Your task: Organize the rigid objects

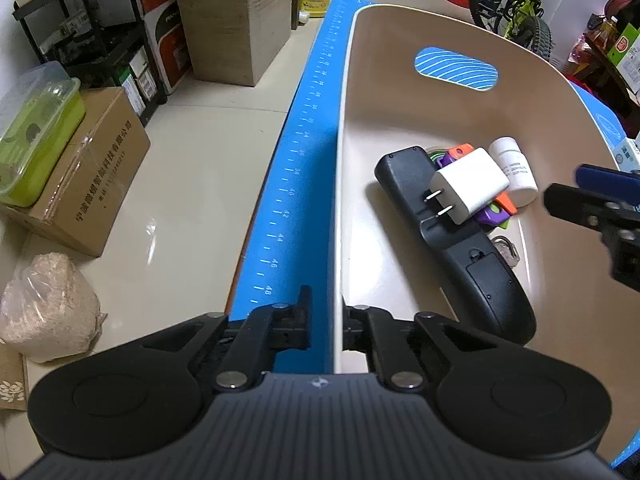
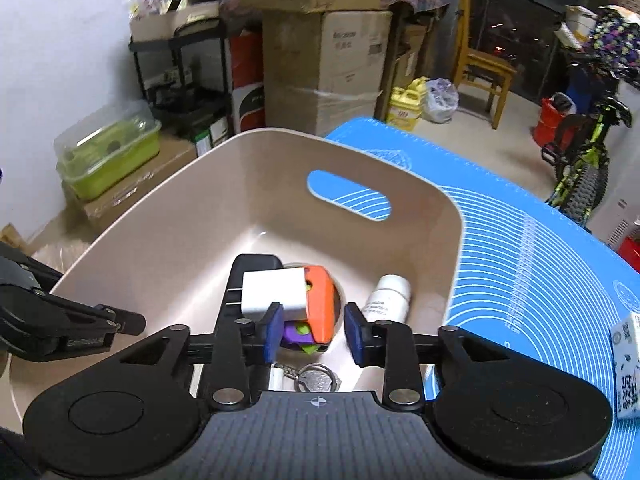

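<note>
right gripper [image 2: 310,330] fingers apart, empty, above white charger [image 2: 272,294] atop the pile in the beige bin [image 2: 168,216]. left gripper [image 1: 326,322] fingers straddle the bin's left rim, slightly apart, not clamping. lift right clear before fetching more.

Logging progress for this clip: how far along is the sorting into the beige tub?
Done: the beige plastic tub already holds a black remote control, a white plug charger, an orange-and-purple toy, a white bottle and a key ring.

In hand: nothing. The right gripper is open above the pile; the left gripper straddles the tub's rim.

Left: a white printed box on the blue mat.
</note>
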The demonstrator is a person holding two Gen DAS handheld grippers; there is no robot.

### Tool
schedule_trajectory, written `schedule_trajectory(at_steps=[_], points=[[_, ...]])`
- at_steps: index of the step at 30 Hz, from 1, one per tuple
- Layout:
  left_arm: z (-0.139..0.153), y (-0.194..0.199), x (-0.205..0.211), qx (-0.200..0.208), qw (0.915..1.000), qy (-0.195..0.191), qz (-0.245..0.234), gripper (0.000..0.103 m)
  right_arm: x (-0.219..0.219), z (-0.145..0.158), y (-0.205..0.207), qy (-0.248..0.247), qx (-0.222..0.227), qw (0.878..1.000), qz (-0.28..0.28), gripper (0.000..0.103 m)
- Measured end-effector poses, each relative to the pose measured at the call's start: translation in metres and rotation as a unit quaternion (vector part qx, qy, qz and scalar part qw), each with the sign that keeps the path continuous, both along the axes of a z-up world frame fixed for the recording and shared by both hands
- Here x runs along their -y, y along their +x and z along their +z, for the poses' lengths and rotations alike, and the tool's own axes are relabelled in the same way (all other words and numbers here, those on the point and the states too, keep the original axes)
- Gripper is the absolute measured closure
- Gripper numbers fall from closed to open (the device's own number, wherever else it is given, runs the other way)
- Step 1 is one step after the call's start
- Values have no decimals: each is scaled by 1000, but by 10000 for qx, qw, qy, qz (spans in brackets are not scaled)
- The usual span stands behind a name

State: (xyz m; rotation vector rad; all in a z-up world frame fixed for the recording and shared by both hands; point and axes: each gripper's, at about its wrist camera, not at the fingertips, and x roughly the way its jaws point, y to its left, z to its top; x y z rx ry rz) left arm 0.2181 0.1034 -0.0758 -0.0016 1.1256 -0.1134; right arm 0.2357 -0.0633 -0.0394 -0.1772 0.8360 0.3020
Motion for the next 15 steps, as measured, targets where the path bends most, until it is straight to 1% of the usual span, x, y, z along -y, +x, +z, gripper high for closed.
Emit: schedule_trajectory(at_steps=[1, 2, 3, 6, 8, 15], points=[[0, 1, -1, 21, 10000, 6, 9, 87, 2, 1, -2, 29, 35, 10000, -50, 49], [0, 0, -1, 52, 10000, 59, 29, 78, 4, 1, -5, 58, 50, 9999, -85, 49], [1, 0, 0, 83, 9999, 111, 23, 74, 6, 2, -6, 84, 53, 9999, -119, 49], [1, 0, 0, 108, 9998, 140, 19, 74, 8, 1, -9, 89, 59, 9998, -194, 49], [2, 1, -2, 134, 9999, 69, 49, 74, 10, 1, -10, 72, 73, 9997, -223, 49], [11, -2, -5, 306, 9994, 96, 94, 73, 15, 4, -14, 190, 164, 9989, -386, 49]])
